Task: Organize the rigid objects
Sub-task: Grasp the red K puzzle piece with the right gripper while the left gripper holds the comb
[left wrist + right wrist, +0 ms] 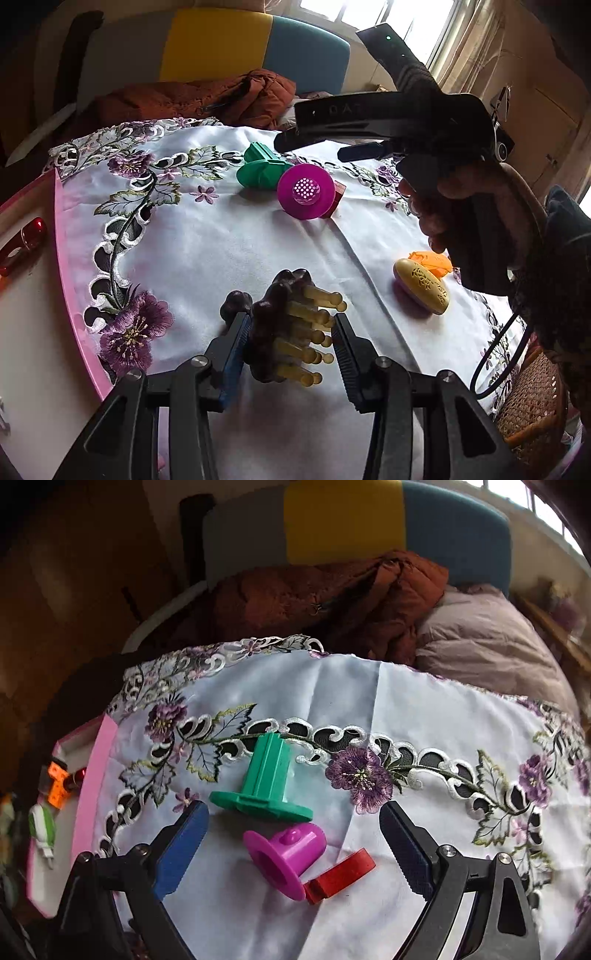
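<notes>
In the left wrist view my left gripper (290, 319) is shut on a dark brown massager with yellowish pegs (280, 325), just above the white embroidered cloth (229, 251). Further back lie a green flanged spool (262, 168), a magenta flanged cap (306, 192) and a small red block (338, 197). A hand holds my right gripper (308, 147) above them. In the right wrist view my right gripper (293, 812) stands wide open over the green spool (266, 779), the magenta cap (284, 856) and the red block (340, 877), touching none of them.
A yellow and purple oval piece (421, 286) and an orange piece (432, 262) lie at the right. A pink-edged board (61, 258) at the left carries a red item (26, 236) and a green-white plug (42, 830). A rust jacket (332, 598) lies behind, and a wicker chair (532, 402) stands at the right.
</notes>
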Motion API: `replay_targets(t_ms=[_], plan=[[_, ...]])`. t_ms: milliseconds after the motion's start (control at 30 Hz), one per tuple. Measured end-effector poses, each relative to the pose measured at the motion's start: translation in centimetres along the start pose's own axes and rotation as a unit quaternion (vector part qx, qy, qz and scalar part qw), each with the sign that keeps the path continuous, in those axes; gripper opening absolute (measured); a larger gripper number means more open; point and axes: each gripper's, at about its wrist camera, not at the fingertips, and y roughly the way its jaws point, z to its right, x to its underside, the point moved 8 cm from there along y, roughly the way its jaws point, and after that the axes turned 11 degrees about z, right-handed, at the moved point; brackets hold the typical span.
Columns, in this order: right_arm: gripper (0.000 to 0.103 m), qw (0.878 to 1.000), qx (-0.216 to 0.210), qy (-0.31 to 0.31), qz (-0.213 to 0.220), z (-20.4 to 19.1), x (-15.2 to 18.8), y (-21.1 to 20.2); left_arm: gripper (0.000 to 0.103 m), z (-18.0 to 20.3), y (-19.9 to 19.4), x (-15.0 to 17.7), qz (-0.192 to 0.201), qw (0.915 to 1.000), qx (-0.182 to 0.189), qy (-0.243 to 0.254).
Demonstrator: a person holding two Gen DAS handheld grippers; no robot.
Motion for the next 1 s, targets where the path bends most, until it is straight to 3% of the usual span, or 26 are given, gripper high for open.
replay_targets(t_ms=[67, 100, 133, 167, 233, 467, 700, 867, 1000], plan=[[0.093, 0.996, -0.029, 0.084, 0.015, 2.0, -0.8, -0.2, 0.045, -0.1, -0.1, 0.0, -0.001, 1.0, -0.001, 0.0], [0.092, 0.993, -0.024, 0.115, 0.015, 3.1, -0.9, 0.0, 0.045, -0.1, -0.1, 0.1, -0.001, 1.0, -0.001, 0.0], [0.082, 0.992, 0.003, 0.126, 0.009, 4.3, -0.9, 0.3, 0.045, 0.0, -0.1, 0.0, -0.001, 1.0, -0.003, 0.001], [0.069, 0.992, 0.03, 0.122, -0.002, 5.2, -0.6, 0.6, 0.045, 0.0, -0.1, 0.0, -0.002, 1.0, -0.004, 0.002], [0.059, 0.991, 0.069, 0.111, -0.028, 6.5, 0.4, 1.2, 0.045, 0.0, -0.2, 0.0, -0.004, 1.0, -0.004, -0.001], [0.04, 0.994, 0.053, 0.052, -0.087, 5.1, 4.2, 0.6, 0.045, 0.1, -0.2, 0.1, -0.005, 1.0, -0.006, 0.004], [0.041, 0.993, 0.026, 0.059, -0.094, 4.8, 6.8, -1.3, 0.045, 0.5, -0.5, 0.5, -0.006, 0.9999, -0.005, 0.009], [0.069, 0.994, 0.013, 0.072, -0.084, 4.0, 7.5, -2.7, 0.045, 0.4, -1.1, 0.8, -0.006, 0.9999, -0.007, 0.006], [0.075, 0.997, 0.013, 0.045, -0.067, 2.8, 8.0, -3.7, 0.045, 0.4, -1.8, 0.8, -0.001, 0.9999, -0.009, 0.007]])
